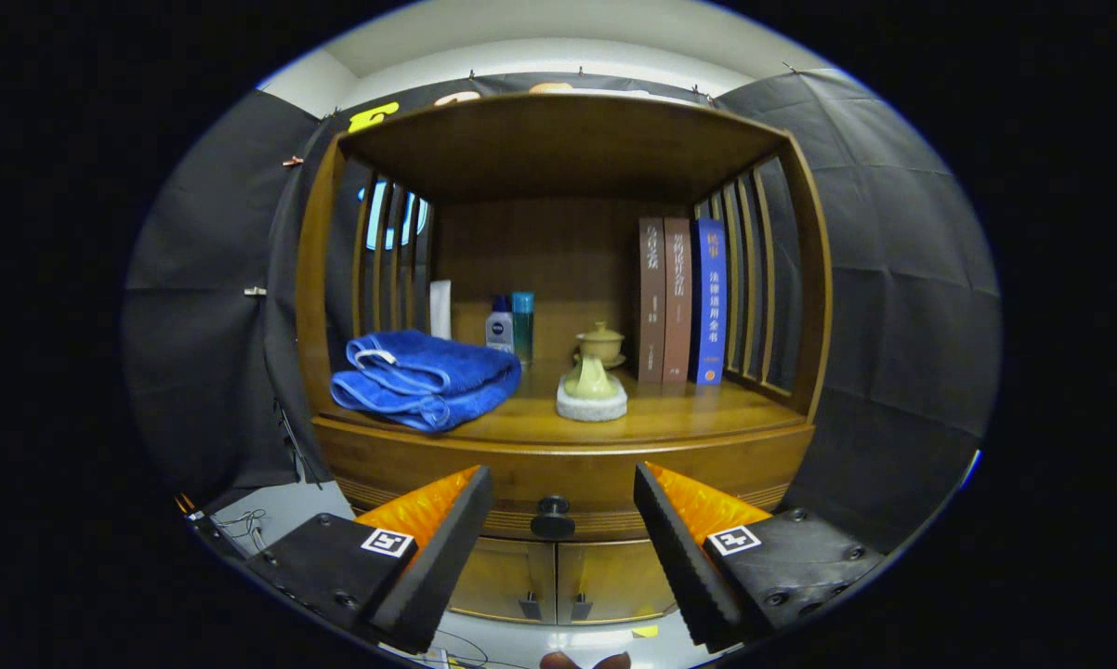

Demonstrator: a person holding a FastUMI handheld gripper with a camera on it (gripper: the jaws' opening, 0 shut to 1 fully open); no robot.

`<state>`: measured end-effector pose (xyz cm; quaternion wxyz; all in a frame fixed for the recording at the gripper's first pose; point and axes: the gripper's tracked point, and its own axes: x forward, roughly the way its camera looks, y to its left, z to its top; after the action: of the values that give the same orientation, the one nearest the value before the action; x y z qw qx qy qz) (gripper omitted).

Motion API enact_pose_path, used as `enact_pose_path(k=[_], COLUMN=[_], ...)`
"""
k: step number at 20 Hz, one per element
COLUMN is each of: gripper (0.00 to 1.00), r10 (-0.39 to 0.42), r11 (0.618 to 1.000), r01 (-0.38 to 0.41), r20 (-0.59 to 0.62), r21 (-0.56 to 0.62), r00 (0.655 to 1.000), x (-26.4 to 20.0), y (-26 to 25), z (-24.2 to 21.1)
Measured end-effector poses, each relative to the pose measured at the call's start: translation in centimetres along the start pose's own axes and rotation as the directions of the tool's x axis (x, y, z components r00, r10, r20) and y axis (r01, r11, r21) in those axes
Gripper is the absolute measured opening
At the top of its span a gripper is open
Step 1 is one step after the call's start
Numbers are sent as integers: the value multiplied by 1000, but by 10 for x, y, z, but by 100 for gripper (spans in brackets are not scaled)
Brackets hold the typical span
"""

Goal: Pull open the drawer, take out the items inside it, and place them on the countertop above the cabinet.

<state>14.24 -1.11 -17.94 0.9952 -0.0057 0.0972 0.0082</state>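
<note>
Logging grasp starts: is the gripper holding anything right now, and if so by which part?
Nothing is held. The gripper is open, its jaws apart on either side of the drawer knob without touching it.

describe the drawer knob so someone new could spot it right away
Start at the wooden cabinet with the open shelf holding a blue towel and books. Below that shelf runs the drawer front, and at its centre sits the drawer knob, between the open fingers. It is round and dark, unlike the two small door handles beneath.

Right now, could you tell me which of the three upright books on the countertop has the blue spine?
The blue book, outermost of the three beside the slatted side; the two others are brown. The open gripper faces the drawer knob.
</note>
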Motion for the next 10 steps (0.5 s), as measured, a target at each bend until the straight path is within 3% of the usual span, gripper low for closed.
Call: enact_pose_path(k=[4, 10], gripper=[99, 99], r10=[19, 34], r11=[999, 999], r01=[-21, -32], r20=[52, 95], r21=[33, -24], r00=[998, 995], x=[-44, -101], y=[2, -3], z=[48, 89])
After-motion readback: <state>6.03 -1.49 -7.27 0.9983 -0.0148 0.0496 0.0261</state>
